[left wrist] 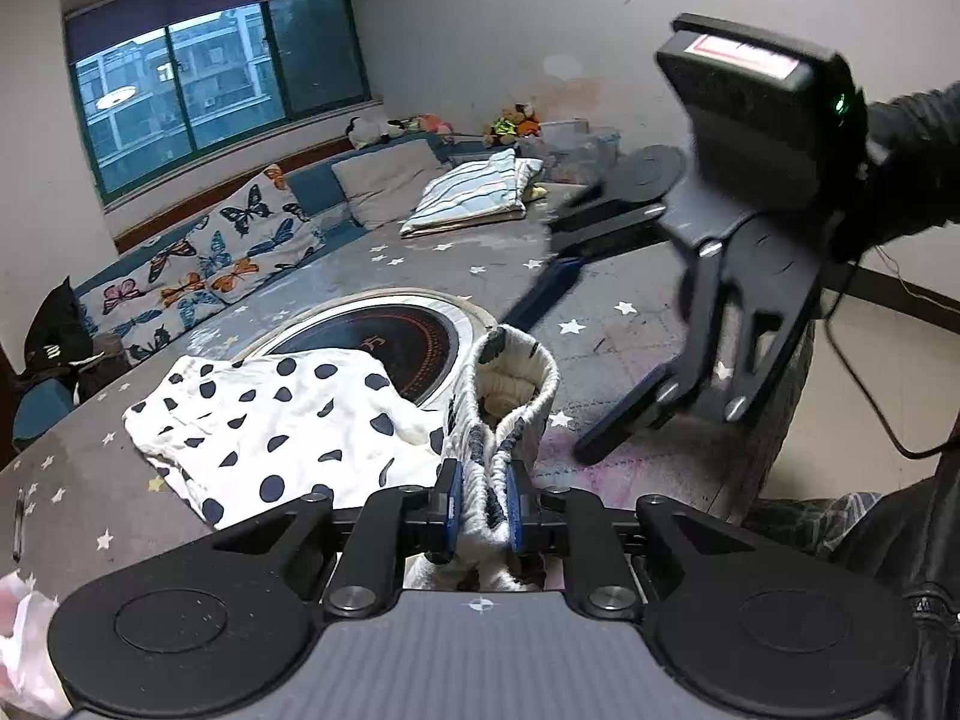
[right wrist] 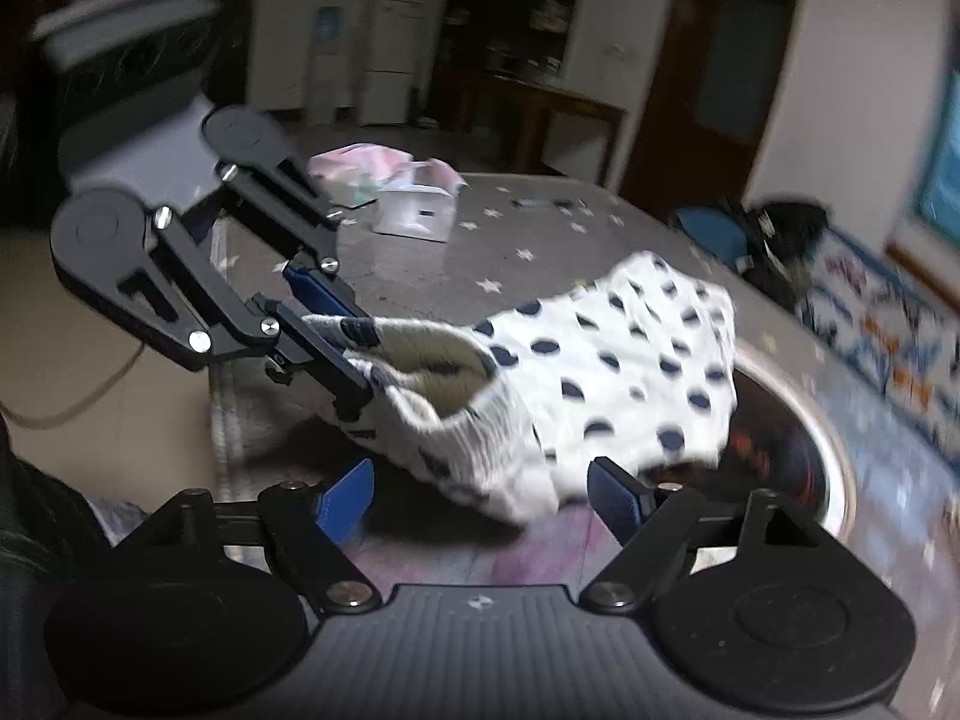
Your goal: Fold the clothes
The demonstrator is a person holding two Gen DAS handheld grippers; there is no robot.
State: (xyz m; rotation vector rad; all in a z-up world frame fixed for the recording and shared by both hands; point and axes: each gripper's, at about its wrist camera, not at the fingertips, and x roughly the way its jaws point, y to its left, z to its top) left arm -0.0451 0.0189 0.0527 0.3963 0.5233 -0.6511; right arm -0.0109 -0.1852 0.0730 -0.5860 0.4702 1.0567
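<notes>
Two views. Left wrist view: left gripper (left wrist: 483, 504) jaws clamped on ribbed hem of white navy-dotted cotton garment (left wrist: 282, 420); rest lies on grey star-print worktop (left wrist: 606, 324), partly over round black induction hob (left wrist: 408, 342). Keep hem taut, lift evenly. Right wrist view: right gripper (right wrist: 486, 489) jaws apart, empty, garment just ahead. Regrip opposite hem corner before folding.

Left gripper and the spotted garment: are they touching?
Touching. In the left wrist view the left gripper has its blue pads pressed on both sides of the spotted garment's ribbed waistband.
</notes>
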